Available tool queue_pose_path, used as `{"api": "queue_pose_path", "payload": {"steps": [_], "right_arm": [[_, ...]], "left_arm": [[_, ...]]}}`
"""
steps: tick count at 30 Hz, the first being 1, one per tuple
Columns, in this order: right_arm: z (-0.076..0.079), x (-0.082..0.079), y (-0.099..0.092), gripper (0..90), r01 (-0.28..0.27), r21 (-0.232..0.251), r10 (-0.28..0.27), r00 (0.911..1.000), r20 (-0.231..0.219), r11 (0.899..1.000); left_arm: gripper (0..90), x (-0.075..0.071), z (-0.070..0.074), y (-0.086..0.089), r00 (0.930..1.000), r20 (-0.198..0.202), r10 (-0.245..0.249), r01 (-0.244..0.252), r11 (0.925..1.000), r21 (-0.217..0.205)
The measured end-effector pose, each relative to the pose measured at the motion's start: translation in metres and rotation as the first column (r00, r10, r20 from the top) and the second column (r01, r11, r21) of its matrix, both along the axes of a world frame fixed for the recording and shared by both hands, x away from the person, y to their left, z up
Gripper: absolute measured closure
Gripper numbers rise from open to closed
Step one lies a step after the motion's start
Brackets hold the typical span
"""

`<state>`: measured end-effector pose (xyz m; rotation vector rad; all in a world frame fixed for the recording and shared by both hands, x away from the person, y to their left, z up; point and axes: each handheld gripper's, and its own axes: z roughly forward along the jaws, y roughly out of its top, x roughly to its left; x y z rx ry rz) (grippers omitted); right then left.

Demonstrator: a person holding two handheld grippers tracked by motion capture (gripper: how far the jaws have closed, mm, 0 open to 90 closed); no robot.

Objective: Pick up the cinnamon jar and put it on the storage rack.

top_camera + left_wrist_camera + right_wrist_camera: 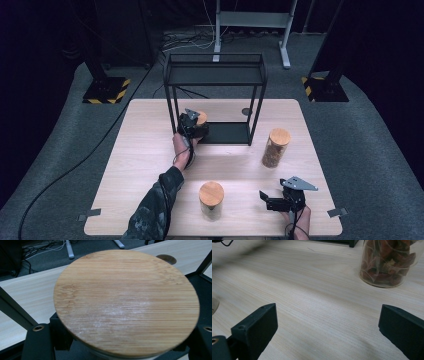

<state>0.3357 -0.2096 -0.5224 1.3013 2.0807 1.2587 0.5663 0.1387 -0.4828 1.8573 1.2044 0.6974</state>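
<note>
We have the left hand-held gripper [192, 125] clenched on 1 lidded jar [200, 119] at the rack's [215, 75] bottom shelf, 11 o'clock on the surface [150, 165], while the right hand-held gripper [272, 200] sits released and 2 jars [211, 200] remain outside.

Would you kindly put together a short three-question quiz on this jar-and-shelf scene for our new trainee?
1. How many jars with wooden lids can you count on the table, including the held one?
2. True or false: the right gripper is shut on a jar.
3. Where is the jar that the left gripper holds? A) at the black shelf rack, by its lower tray; B) on the rack's top shelf; C) on the floor.

Key: 1. Three: the held jar, the front jar and the right-hand jar. 2. False; its jaws stand open with nothing between them. 3. A.
</note>
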Motion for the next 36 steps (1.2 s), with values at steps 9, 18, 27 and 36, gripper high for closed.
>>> {"api": "queue_pose_path", "payload": {"steps": [9,18,27,36], "right_arm": [[0.0,0.0,0.0,1.3,-0.001,0.003,0.001,1.0,0.001,1.0],[0.0,0.0,0.0,1.3,-0.001,0.004,0.001,1.0,0.001,1.0],[0.0,0.0,0.0,1.3,-0.002,0.001,0.002,1.0,0.0,1.0],[0.0,0.0,0.0,1.4,-0.001,0.002,0.001,1.0,0.001,1.0]], "left_arm": [[25.3,0.004,-0.005,0.0,0.9997,-0.013,0.019,-0.019,0.9998,-0.001],[25.2,0.008,-0.009,0.003,0.9992,-0.01,0.039,-0.04,0.9987,-0.032],[25.1,0.011,-0.01,0.002,0.9989,-0.008,0.047,-0.047,0.9986,-0.025],[25.1,0.012,-0.01,0.0,0.9983,-0.007,0.059,-0.059,0.998,-0.024]]}}
